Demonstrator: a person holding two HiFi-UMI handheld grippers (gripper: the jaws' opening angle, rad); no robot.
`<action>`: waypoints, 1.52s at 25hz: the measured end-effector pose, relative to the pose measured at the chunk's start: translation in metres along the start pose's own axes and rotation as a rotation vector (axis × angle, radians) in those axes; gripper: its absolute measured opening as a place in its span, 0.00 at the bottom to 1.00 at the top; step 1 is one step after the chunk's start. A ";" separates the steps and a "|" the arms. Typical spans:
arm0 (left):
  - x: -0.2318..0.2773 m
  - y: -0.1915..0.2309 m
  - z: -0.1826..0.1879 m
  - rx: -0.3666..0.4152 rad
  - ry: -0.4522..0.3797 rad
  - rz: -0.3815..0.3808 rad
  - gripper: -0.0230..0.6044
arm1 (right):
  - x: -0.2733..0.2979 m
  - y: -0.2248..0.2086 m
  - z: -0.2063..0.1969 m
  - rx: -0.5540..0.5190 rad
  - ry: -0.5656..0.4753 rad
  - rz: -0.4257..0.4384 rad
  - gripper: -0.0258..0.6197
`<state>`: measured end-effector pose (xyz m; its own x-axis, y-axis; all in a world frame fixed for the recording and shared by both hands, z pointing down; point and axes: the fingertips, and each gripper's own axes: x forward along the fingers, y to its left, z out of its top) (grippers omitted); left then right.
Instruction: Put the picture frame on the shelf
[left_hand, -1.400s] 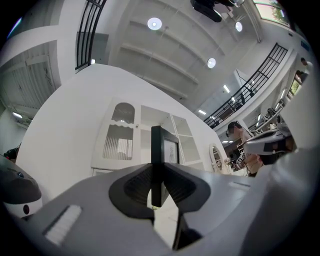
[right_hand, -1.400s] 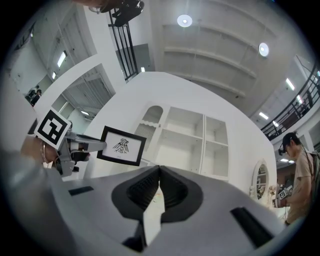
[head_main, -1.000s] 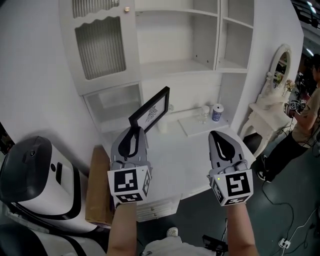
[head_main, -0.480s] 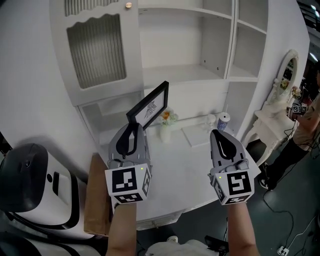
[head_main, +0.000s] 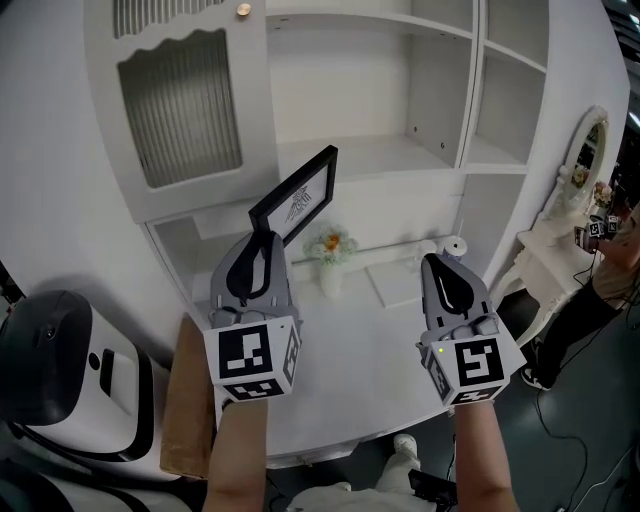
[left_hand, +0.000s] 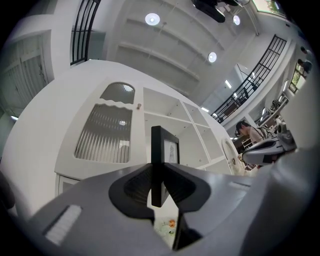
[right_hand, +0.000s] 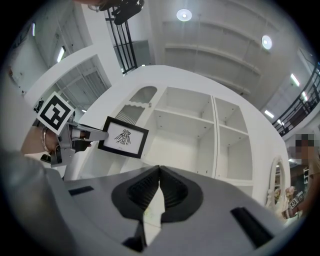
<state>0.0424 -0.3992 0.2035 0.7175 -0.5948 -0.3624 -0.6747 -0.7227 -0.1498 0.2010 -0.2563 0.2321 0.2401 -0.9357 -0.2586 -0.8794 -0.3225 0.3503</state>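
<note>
A person faces a white shelf unit (head_main: 372, 152), holding a two-jaw gripper in each hand. The left gripper (head_main: 263, 245) clamps a black picture frame (head_main: 297, 202) by its lower edge. The frame hangs tilted in the air in front of the shelf unit's open middle shelf, just right of its ribbed-glass door (head_main: 180, 105). The right gripper (head_main: 436, 265) has its jaws pressed together on nothing, in front of the shelf unit's right side. A small flower vase (head_main: 329, 265) stands on the white counter (head_main: 360, 350) at the shelf unit's foot.
</note>
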 end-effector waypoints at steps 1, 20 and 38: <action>0.004 -0.002 0.001 0.004 -0.004 0.004 0.16 | 0.005 -0.004 -0.001 0.001 -0.005 0.004 0.05; 0.069 -0.012 0.016 0.100 -0.022 0.301 0.16 | 0.101 -0.057 -0.024 0.028 -0.172 0.278 0.05; 0.130 -0.020 0.011 0.089 0.127 0.600 0.16 | 0.164 -0.106 -0.039 0.101 -0.260 0.529 0.05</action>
<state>0.1470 -0.4578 0.1495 0.2201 -0.9296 -0.2956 -0.9748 -0.2206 -0.0322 0.3494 -0.3817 0.1876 -0.3386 -0.8956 -0.2885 -0.8900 0.2053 0.4072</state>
